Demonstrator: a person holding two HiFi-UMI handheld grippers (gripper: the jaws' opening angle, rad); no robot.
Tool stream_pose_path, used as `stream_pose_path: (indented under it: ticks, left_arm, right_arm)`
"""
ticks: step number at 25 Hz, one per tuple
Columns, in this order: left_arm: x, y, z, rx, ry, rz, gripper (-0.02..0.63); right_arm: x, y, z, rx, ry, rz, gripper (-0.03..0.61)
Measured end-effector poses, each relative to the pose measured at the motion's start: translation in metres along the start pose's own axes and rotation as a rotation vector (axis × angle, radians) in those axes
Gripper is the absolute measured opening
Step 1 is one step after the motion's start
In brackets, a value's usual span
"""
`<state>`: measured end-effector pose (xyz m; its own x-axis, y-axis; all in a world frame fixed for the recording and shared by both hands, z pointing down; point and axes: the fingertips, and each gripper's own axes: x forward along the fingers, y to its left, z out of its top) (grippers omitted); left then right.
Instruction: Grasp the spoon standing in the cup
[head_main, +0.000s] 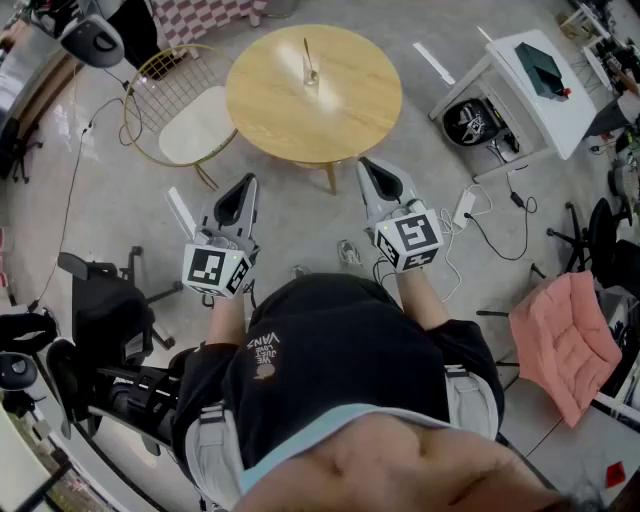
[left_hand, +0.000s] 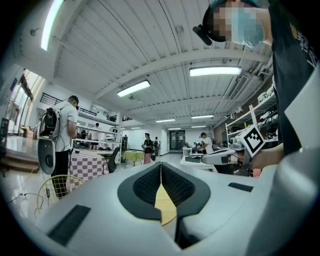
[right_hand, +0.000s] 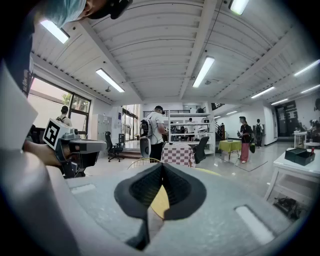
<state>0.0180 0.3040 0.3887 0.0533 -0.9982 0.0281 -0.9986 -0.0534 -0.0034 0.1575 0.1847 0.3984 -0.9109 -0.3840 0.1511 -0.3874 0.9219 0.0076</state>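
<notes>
Spoon stands in cup mid-table — L gripper & R gripper both closed, empty, short of table's near edge — open one, approach handle above rim, pinch gently.

You wear a black T-shirt with small pale print at its nine o'clock. Your grey left gripper and right gripper carry black pads and black-and-white marker cubes.

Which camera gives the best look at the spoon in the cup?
The head view: the spoon stands in the cup on the round table. Both gripper views show only a sliver of tabletop between shut jaws, no spoon.
</notes>
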Motion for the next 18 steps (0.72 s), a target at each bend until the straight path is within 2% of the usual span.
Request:
stream_pose_path:
  ticks: [4, 13, 18]
  left_arm:
    - [-0.008, 0.005, 0.000, -0.005, -0.005, -0.004, 0.011]
    - [-0.015, 0.015, -0.006, -0.002, -0.001, -0.063, 0.011]
    - [-0.013, 0.023, -0.012, -0.018, 0.000, -0.062, 0.011]
  right_arm:
    - [-0.001, 0.008, 0.002, 0.034, -0.022, -0.006, -0.002]
    - [-0.005, 0.018, -0.003, 0.055, -0.021, -0.085, -0.002]
    - [-0.001, 0.019, -0.004, 0.062, -0.015, -0.098, -0.002]
